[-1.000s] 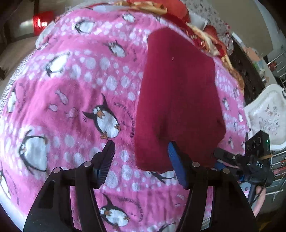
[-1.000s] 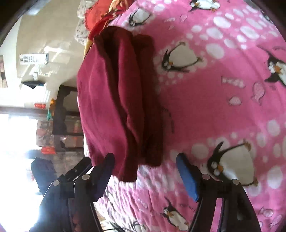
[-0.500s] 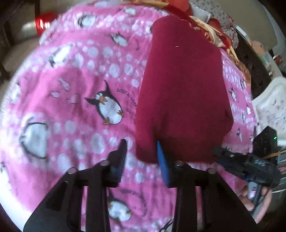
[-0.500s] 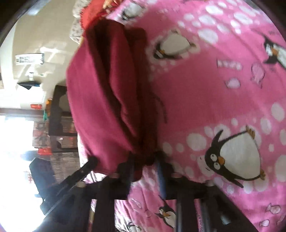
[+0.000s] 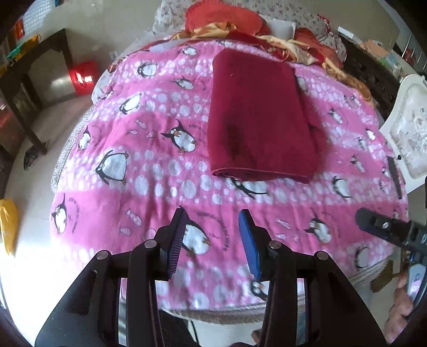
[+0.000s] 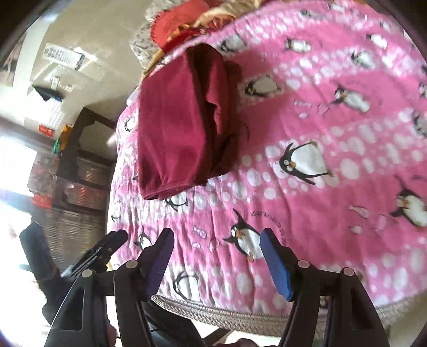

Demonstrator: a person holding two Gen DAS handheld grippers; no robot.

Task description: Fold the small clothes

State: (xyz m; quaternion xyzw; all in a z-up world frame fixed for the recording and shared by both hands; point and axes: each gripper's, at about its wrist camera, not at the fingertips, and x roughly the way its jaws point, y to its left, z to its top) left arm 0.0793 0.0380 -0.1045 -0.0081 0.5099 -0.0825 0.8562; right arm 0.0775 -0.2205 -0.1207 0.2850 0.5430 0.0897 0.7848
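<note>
A dark red garment lies folded into a flat rectangle on a pink penguin blanket. In the right wrist view the same garment shows its stacked folded edges nearest me. My left gripper hangs well back from the garment's near edge, jaws opening, nothing between them. My right gripper is likewise clear of the cloth above the blanket's front part, jaws opening and empty. The right gripper's tip shows at the right edge of the left wrist view.
Red and floral bedding is heaped at the far end of the blanket. A white ornate chair stands at the right, a dark table and a red bag at the left. The blanket's fringed front edge lies just below the grippers.
Both grippers closed on the garment's near edge half a second ago, then let go and drew back and up. The garment now lies free, farther from both.
</note>
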